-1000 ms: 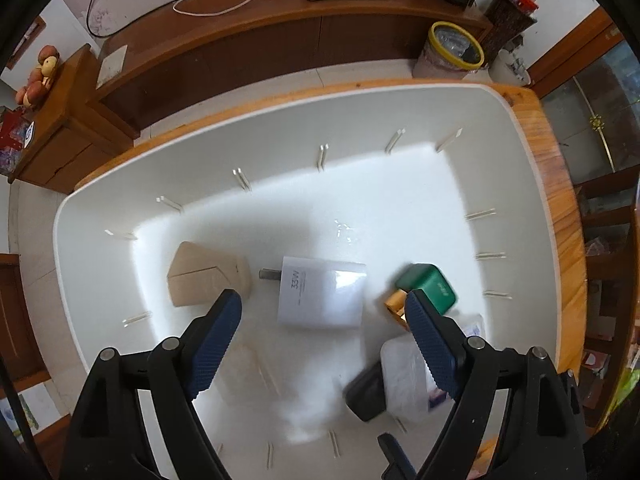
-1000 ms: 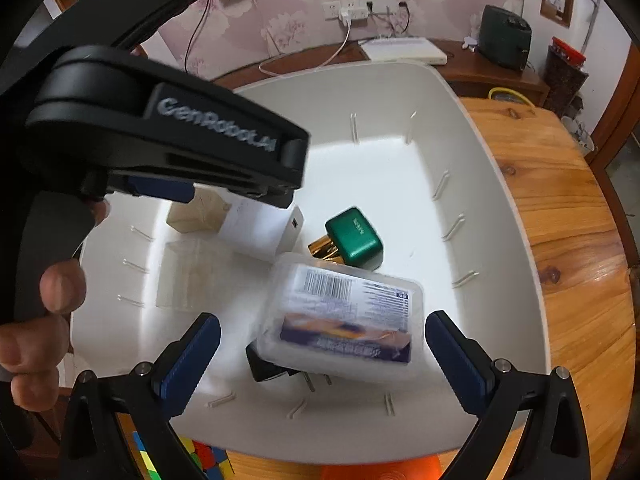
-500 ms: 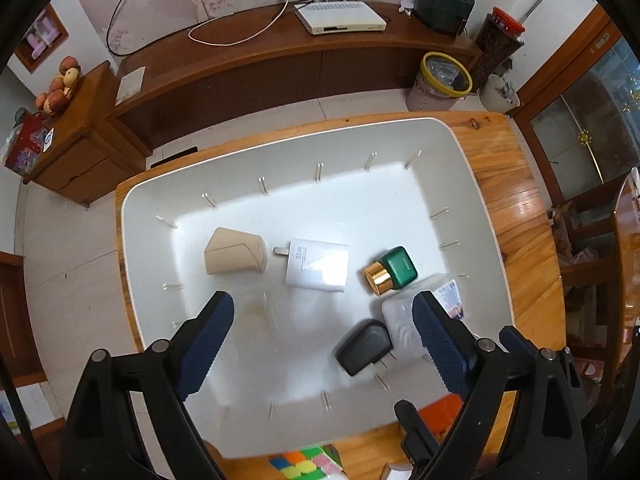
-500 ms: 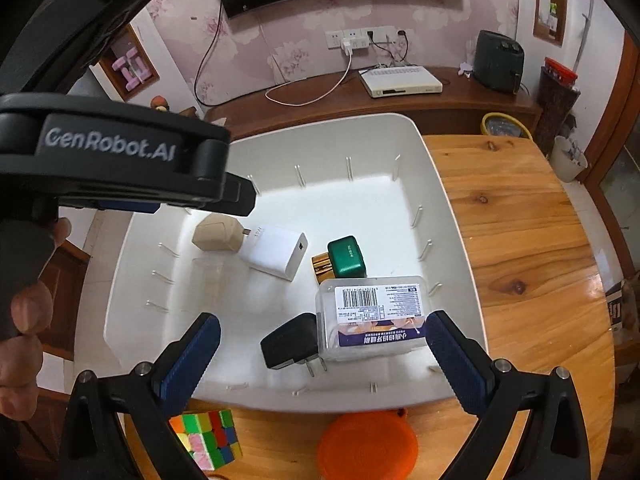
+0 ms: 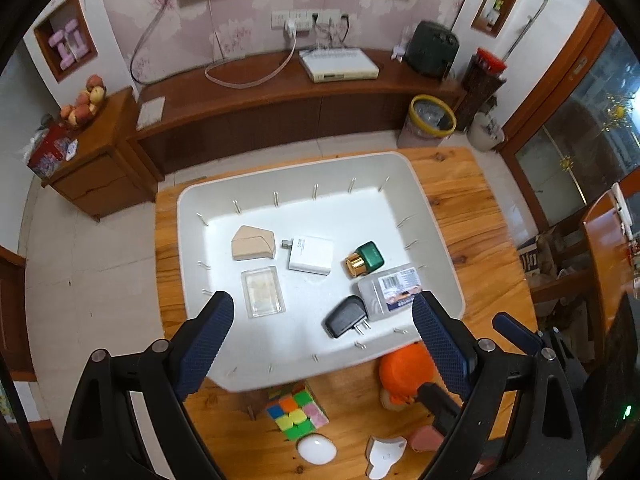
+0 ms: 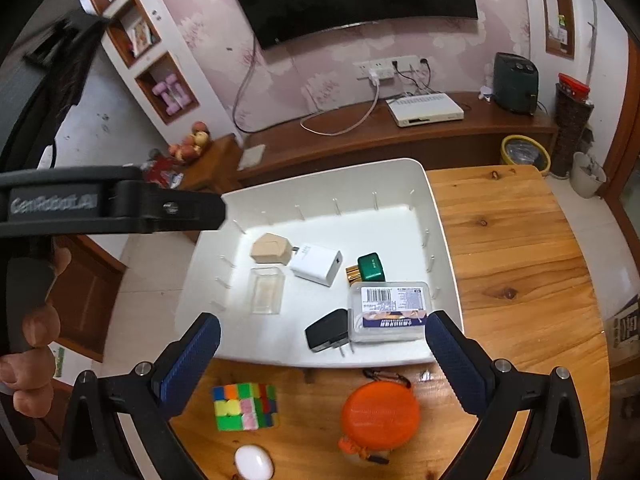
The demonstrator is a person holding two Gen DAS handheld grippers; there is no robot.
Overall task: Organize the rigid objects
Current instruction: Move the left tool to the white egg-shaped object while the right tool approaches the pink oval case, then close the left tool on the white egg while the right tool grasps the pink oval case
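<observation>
A white bin (image 5: 436, 216) (image 6: 434, 216) on the wooden table holds a tan block (image 5: 253, 243), a white charger (image 5: 311, 255), a green-and-gold bottle (image 5: 365, 259), a clear labelled box (image 5: 390, 293) (image 6: 387, 312), a black plug (image 5: 345, 317) and a small clear case (image 5: 263, 297). My left gripper (image 5: 324, 344) is open and empty, high above the bin's near edge. My right gripper (image 6: 320, 360) is open and empty, above the bin's near rim. On the table in front of the bin lie a colour cube (image 6: 245, 406) (image 5: 298, 411), an orange round case (image 6: 380, 414) and a white oval object (image 6: 253, 462).
A white flat piece (image 5: 384, 456) and a pink thing (image 5: 425, 438) lie at the table's near edge. The left gripper's body and the hand holding it (image 6: 32, 344) fill the left of the right wrist view. A TV stand and bin stand behind the table.
Both grippers have pulled up and back from the bin, so the whole bin and the table in front now show. The clear labelled box and the small clear case now lie in the bin.
</observation>
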